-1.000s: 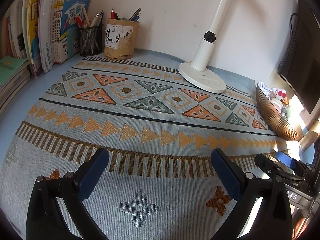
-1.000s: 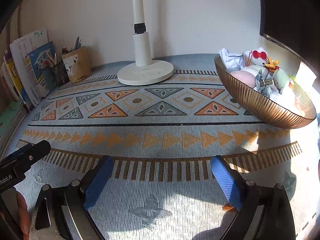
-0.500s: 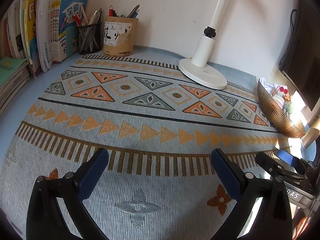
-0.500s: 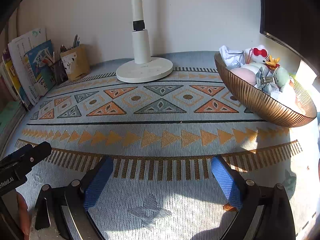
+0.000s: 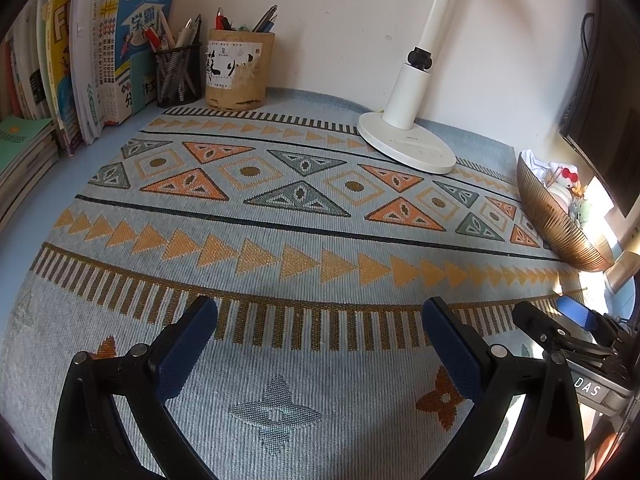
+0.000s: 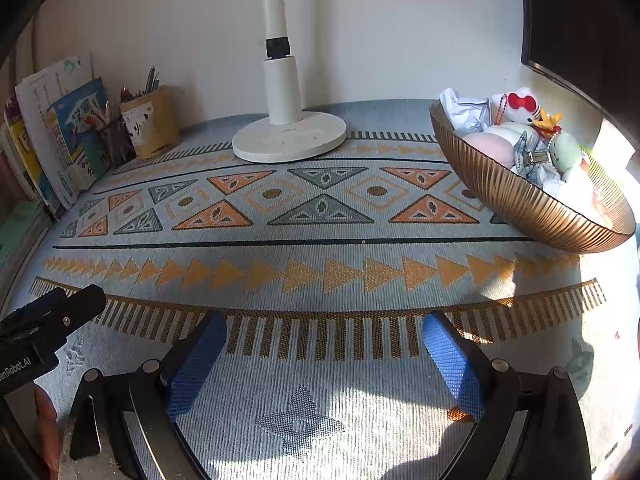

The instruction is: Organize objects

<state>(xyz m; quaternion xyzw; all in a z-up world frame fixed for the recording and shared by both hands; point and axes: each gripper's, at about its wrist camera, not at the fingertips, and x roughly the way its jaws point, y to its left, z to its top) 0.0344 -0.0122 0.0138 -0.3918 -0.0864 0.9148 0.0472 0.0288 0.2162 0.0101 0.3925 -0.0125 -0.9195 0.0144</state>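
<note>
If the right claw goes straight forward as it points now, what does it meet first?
Probably the lamp base. The right claw is open and empty, with only bare mat ahead before it; depth is hard to judge.

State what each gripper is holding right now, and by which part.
Nothing is held. The left gripper and the right gripper both stand open above the patterned mat, with only mat between their fingers.

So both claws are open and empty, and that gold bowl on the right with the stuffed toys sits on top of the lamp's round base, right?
Not quite. The gold bowl sits on the patterned mat, apart from the lamp's round base, as the right wrist view shows. The rest holds: the left claw and right claw are open and empty, and the bowl holds stuffed toys.
</note>
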